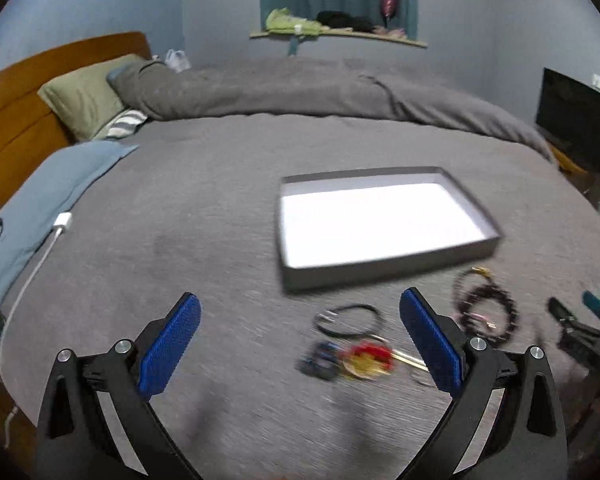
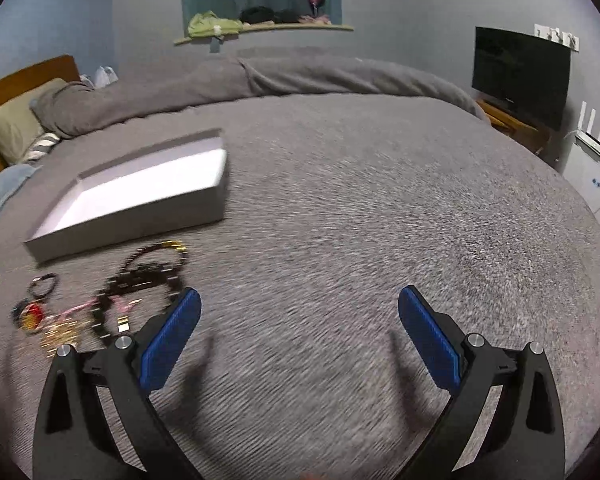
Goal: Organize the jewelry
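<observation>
Both my grippers, left (image 1: 300, 304) and right (image 2: 299, 298), have jaws spread wide, holding nothing; four ribbed blue pads total. One shallow rectangular grey tray (image 1: 384, 270), white inside, on the grey knit bedspread (image 1: 204, 216). Jewelry sits just in front of it: black beaded necklace (image 1: 486, 306) with gold clasp, thin black bangle (image 1: 348, 320), red-gold piece (image 1: 368, 356), dark blue piece (image 1: 320, 360). Motion blur; finer count uncertain.

I see a wide bed covered in a grey textured blanket (image 1: 204, 208), and on it lie a shallow grey cardboard tray with a white inside (image 1: 388, 270), a blurred cluster of dark bead, black cord and red-gold jewelry pieces (image 1: 356, 336) just before it, and a white charger with cable (image 1: 62, 222) near the pillows.
</observation>
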Motion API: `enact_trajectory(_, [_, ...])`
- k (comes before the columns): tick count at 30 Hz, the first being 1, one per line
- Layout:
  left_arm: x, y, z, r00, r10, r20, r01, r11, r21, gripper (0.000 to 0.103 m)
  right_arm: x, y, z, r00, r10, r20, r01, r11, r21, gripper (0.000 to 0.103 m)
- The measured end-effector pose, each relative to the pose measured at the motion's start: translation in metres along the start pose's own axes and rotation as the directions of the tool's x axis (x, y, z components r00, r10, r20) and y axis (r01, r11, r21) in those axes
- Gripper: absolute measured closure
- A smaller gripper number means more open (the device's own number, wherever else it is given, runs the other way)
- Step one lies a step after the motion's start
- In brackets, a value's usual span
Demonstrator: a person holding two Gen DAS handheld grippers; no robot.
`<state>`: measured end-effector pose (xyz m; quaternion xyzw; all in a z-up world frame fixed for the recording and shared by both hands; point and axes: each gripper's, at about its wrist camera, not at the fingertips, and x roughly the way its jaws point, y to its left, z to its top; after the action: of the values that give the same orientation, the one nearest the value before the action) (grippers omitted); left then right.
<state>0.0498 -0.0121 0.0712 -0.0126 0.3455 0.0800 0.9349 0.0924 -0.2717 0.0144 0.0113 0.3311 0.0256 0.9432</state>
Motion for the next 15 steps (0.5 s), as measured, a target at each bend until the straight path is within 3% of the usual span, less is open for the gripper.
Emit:
enact_trajectory(5, [-0.002,-0.028,-0.020,0.999,0.030,0.021,-0.032,0.997,0.067,0.004,-0.018,0.024,-0.011,0.999,0.023,0.028,-0.021,0.997,-0.070,0.005])
enact_trajectory(10, [0.006,-0.031,-0.031,0.999,-0.020,0.026,0.018,0.996,0.089,0.004,-0.022,0.035,-0.015,0.995,0.102,0.009,-0.101,0.992,-0.080,0.005])
enact_trajectory(15, [0.016,-0.034,-0.039,0.998,-0.061,0.004,0.061,0.992,0.107,0.004,-0.018,0.048,-0.015,0.997,0.082,0.011,-0.079,0.988,-0.130,0.005])
